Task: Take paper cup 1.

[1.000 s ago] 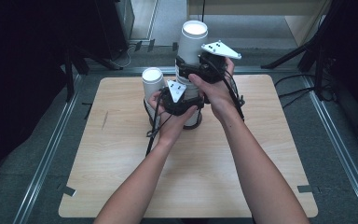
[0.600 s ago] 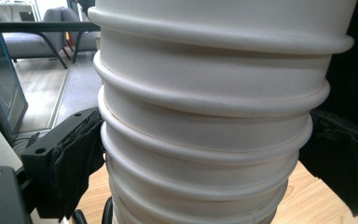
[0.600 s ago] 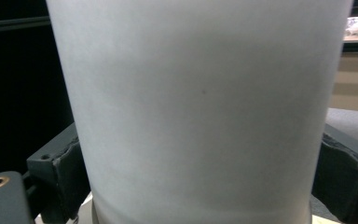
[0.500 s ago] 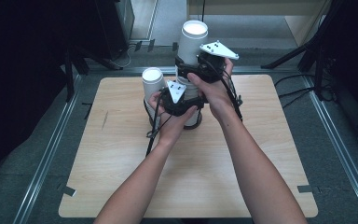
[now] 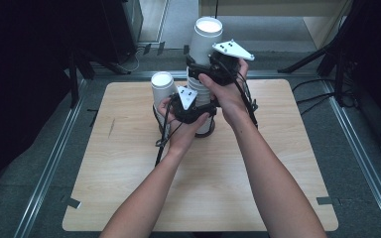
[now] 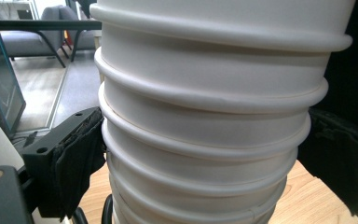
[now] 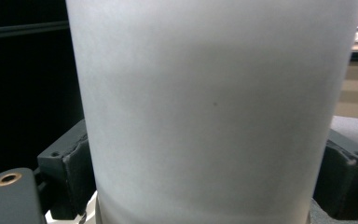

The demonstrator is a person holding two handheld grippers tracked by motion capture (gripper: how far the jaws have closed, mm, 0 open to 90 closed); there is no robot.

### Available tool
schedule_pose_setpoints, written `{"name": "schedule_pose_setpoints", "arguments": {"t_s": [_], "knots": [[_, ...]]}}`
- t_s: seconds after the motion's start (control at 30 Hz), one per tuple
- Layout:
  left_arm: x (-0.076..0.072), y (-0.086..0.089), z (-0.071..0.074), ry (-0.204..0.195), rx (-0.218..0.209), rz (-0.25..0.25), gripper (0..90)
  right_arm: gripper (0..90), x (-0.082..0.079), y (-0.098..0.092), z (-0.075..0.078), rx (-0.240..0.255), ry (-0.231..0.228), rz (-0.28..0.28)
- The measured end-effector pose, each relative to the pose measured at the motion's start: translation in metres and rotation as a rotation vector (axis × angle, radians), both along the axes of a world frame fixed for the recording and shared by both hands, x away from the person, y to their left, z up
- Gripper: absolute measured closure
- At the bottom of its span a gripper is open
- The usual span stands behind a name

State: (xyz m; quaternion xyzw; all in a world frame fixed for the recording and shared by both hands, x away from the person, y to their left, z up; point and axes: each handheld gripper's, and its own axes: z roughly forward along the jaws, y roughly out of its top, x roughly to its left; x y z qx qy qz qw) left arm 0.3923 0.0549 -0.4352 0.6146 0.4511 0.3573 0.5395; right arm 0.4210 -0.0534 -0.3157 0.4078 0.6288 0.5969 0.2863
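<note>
A tall stack of white paper cups (image 5: 205, 125), mouths down, stands on the wooden table (image 5: 129, 188). My left gripper (image 5: 199, 107) grips its lower part; in the left gripper view both black pads (image 6: 80, 158) press the stacked rims (image 6: 205, 140). My right gripper (image 5: 201, 69) sits higher, around the top cup (image 5: 206, 39). Its jaws have just been closing, and in the right gripper view the pads (image 7: 80, 172) touch the top cup's wall (image 7: 214, 116) on both sides. A separate upturned white cup (image 5: 161, 88) stands just left of the stack.
Cables trail from both grippers over the table near the stack. Metal rails (image 5: 49, 168) run along the table's left and right sides, and dark stands and equipment sit beyond its far edge.
</note>
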Motion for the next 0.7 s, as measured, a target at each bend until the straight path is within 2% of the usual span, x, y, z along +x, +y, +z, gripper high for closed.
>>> {"name": "schedule_pose_setpoints", "arguments": {"t_s": [0.23,0.5,0.57,0.7], "knots": [[-0.001,0.000,-0.001,0.001,0.002,0.001,3.4,11.1,-0.001,-0.001,0.006,-0.007,-0.023,-0.018],[-0.004,0.006,-0.003,0.009,-0.032,-0.025,4.4,11.6,-0.005,0.001,0.013,-0.023,-0.057,-0.045],[-0.009,0.008,-0.004,-0.002,-0.047,-0.042,4.0,12.1,-0.005,0.000,0.016,-0.020,-0.067,-0.046],[-0.020,0.012,-0.004,0.004,-0.041,-0.074,0.0,13.4,-0.005,-0.001,0.019,-0.019,-0.062,-0.038]]}}
